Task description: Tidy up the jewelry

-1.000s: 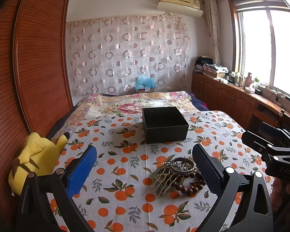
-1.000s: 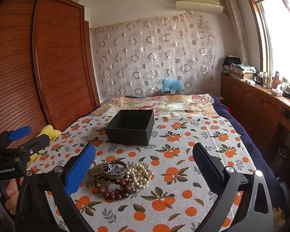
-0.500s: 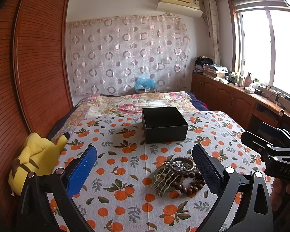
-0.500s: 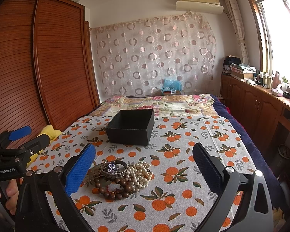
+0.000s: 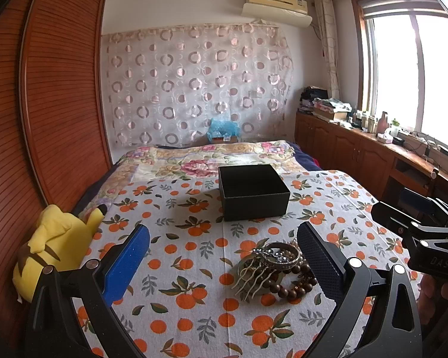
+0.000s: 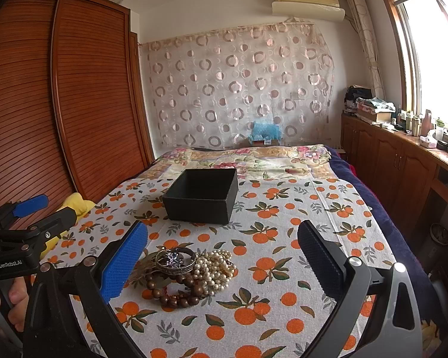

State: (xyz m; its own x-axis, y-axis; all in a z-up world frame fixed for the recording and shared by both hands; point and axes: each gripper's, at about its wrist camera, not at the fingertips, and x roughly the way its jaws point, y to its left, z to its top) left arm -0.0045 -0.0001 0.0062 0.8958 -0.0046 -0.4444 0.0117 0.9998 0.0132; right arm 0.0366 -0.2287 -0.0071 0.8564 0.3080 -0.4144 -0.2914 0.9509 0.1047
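We hold two grippers above a bed spread with an orange-print cloth. The left gripper [image 5: 224, 256] is released, its jaws wide apart and holding nothing. The right gripper [image 6: 222, 256] is likewise released and empty.

The jewelry lies in one small heap on the bed [image 6: 283, 232], low between the two grippers. From the left gripper the heap [image 5: 276, 268] lies ahead and to the right, just beside the inner face of its right finger. From the right gripper the same heap [image 6: 188, 271] lies ahead and to the left, just beside its blue left finger. Neither gripper touches it, and neither looks clearly nearer.

In the heap we count one hair comb [image 5: 254, 277] with teeth pointing toward us, one metal bangle [image 6: 176, 261] lying on top, one brown bead bracelet [image 6: 170, 292], and one tangle of pearls [image 6: 213, 271].

Beyond the heap, well apart from it, stands one open black box [image 6: 201, 200], empty as far as we can see. We judge it the likely destination.
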